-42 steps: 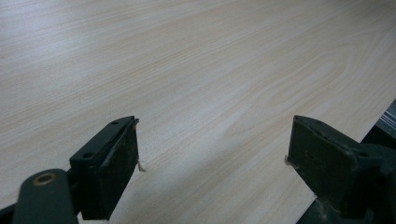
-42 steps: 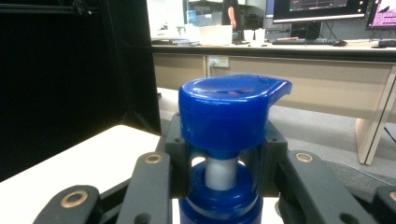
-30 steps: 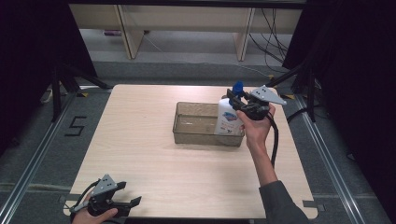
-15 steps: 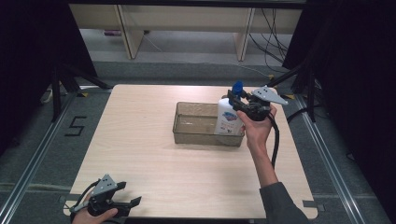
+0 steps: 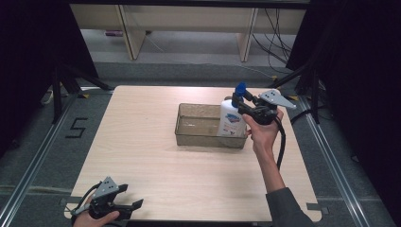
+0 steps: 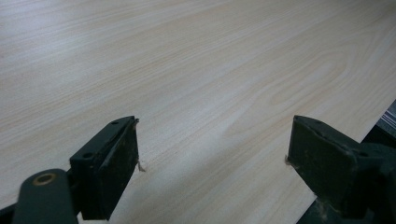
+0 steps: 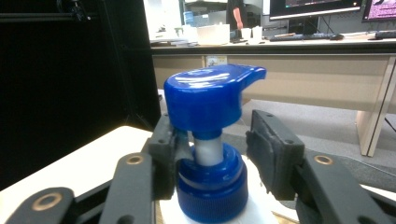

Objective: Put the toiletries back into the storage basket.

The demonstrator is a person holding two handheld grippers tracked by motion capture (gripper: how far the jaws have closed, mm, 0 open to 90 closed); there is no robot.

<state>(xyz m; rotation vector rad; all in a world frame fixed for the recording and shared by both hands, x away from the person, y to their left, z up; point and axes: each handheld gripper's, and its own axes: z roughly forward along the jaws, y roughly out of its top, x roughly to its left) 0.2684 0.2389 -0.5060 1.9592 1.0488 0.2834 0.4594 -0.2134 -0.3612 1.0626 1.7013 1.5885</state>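
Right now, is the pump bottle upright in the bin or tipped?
Upright. The pump bottle stands at the right end of the clear bin, blue pump head on top; the right gripper has its jaws apart around the pump neck.

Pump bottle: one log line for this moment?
pump bottle: upright in tray | right gripper: jaws just opening, off neck | left gripper: open, idle over table
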